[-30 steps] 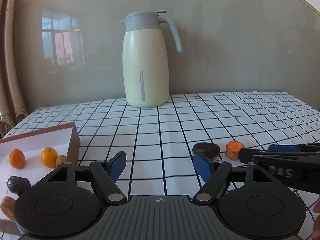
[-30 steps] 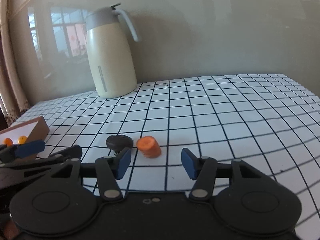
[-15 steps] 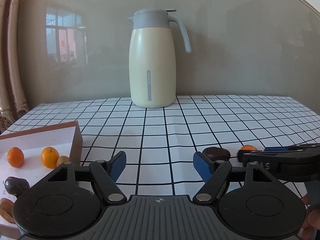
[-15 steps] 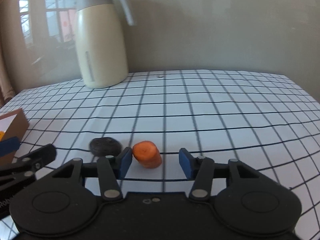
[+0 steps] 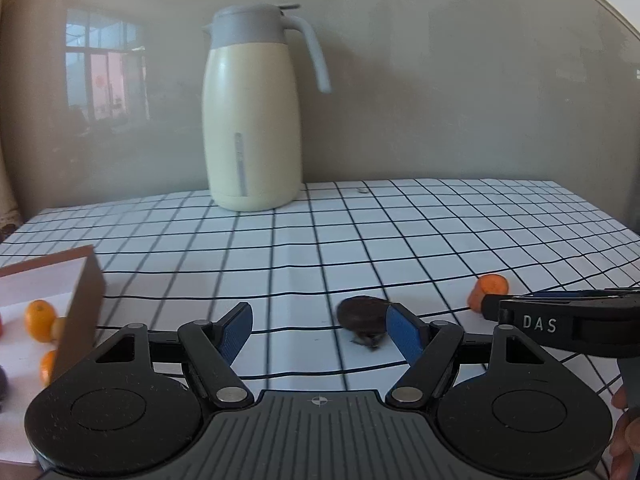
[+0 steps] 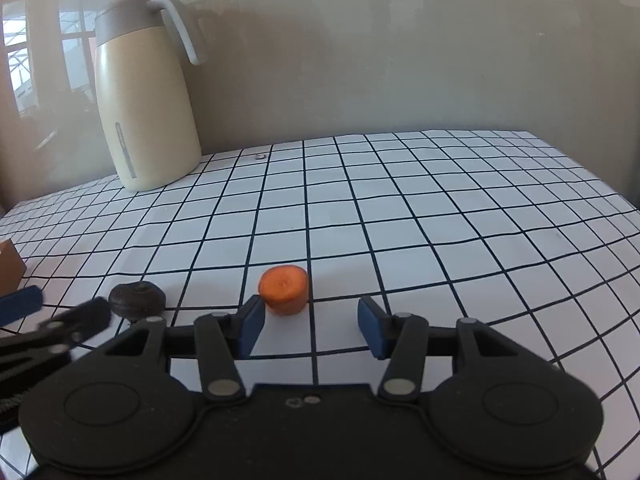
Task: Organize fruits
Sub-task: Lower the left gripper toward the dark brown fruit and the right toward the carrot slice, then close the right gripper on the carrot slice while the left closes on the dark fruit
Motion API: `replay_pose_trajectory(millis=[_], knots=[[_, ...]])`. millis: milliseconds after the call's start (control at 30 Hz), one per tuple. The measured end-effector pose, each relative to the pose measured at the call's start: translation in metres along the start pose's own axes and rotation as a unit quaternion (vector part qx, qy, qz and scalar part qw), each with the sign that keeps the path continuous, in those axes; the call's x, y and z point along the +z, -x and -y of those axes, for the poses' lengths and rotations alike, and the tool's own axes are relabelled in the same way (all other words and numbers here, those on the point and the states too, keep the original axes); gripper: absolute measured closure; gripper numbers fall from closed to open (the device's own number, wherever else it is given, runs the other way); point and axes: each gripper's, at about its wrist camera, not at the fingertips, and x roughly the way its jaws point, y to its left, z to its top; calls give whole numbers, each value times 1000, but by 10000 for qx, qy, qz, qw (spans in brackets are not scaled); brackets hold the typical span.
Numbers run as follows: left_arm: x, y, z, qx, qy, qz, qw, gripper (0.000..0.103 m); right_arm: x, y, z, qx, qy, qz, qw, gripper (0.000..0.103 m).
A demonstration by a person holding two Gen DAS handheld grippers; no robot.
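A dark brown fruit [image 5: 362, 316] lies on the checked cloth, just inside the right finger of my left gripper [image 5: 320, 332], which is open and touches nothing. An orange cut chunk [image 6: 284, 290] stands just ahead of the left fingertip of my right gripper [image 6: 311, 330]; its jaws are open and the chunk is not between the pads. The chunk [image 5: 490, 290] also shows in the left wrist view, behind the right gripper [image 5: 520, 300]. The dark fruit [image 6: 137, 300] sits left of the chunk, beside the left gripper [image 6: 48, 312].
A brown box [image 5: 82, 300] with a white floor holds small oranges [image 5: 38, 320] at the left edge. A cream jug [image 5: 252, 120] with a grey lid stands at the back by the wall. A hand [image 5: 624, 432] shows at the lower right.
Both grippers have shifted over the cloth. The dark fruit now lies inside my left gripper's right finger instead of beyond it. The right jaws have narrowed slightly and stand nearer the orange chunk.
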Motion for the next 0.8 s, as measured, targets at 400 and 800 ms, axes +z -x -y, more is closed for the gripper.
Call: replay_pose_trajectory(millis=[400, 800], knots=[[4, -27, 12, -46, 236, -244, 9994, 29, 8, -17, 1, 277, -18, -105, 9996, 72], [4, -29, 25, -248, 134, -383, 9989, 60, 6, -16, -1, 304, 60, -71, 9995, 82]])
